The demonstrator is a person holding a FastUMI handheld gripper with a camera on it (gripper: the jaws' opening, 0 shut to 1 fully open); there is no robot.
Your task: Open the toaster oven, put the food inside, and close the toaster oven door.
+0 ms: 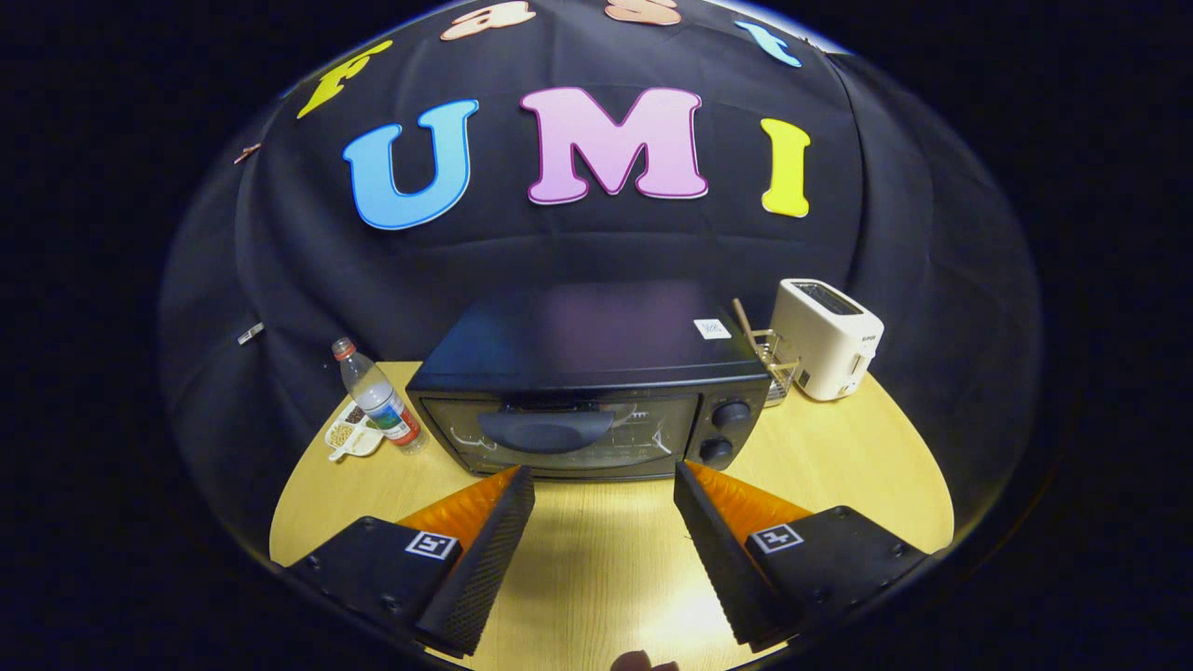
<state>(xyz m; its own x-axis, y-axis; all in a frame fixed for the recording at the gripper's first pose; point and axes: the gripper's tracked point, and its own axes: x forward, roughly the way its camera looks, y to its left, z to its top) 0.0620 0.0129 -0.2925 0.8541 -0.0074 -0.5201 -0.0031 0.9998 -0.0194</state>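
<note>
Spread wide with nothing between them, the jaws [604, 485] hang low over the pale wooden tabletop [596, 568], their tips just short of the toaster oven [587, 391]. It sits squarely ahead of the jaws with its front turned to them, which puts the door within a straight reach. The door [559, 433] stands upright and closed, its curved handle [545, 429] lying across the upper part of the glass, a little toward the left jaw; two knobs [725, 433] are stacked just beyond the right jaw's tip.

Something pale glints behind the glass, but whether it is a wire rack, a reflection or food is not clear in this fisheye picture. A closed door fits either an oven waiting to be loaded or one already shut on its food, so nothing here settles the stage.

Off past the left jaw, beside the oven, a small white dish [352, 436] holds what looks like grains or crumbs, with a plastic water bottle [380, 401] leaning over it. Past the right jaw, behind the oven's corner, stand a small wire basket [775, 362] and a white pop-up toaster [825, 337], well clear of the door's swing.
</note>
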